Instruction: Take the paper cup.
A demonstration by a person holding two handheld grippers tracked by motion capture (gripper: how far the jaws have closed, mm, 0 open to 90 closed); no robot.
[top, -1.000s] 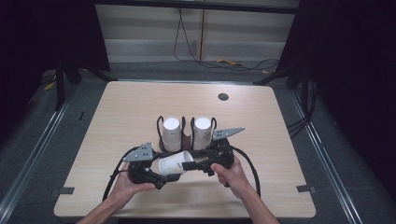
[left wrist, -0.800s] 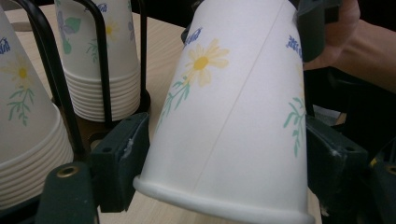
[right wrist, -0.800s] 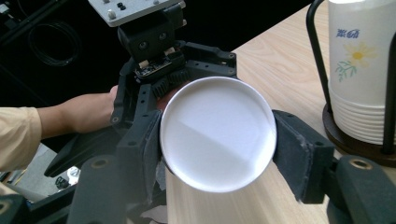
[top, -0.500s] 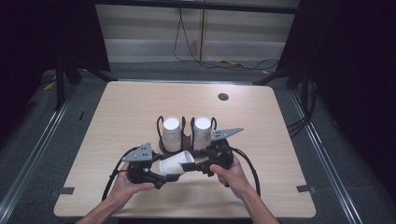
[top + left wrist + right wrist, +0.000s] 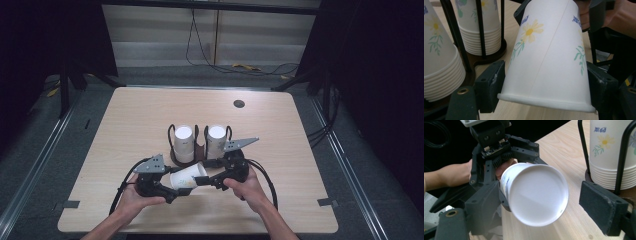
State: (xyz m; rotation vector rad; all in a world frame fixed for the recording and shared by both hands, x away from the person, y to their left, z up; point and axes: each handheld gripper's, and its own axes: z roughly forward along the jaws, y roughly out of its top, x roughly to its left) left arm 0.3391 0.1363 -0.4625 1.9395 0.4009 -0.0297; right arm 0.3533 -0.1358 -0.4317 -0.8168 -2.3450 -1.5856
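Paper cup is held on its side just above the worktop, near the cup rack, clamped at the rim end by left tongs. Right tongs have just been opening, cup base between them, unpressed. Light, thin-walled, crushable; a gentle grip near the stiffer rim is judged best.

A white paper cup printed with a yellow daisy, green sprigs and blue lettering lies tipped on its side above the counter, just in front of the stacks of cups. It tapers from a rolled rim to a narrower flat base. The left claw clamps the cup near the rim, one pad on each side of the wall. The closed white base points toward the right claw, whose jaws have just been opening and now stand apart around that end, the right pad clear of the cup.
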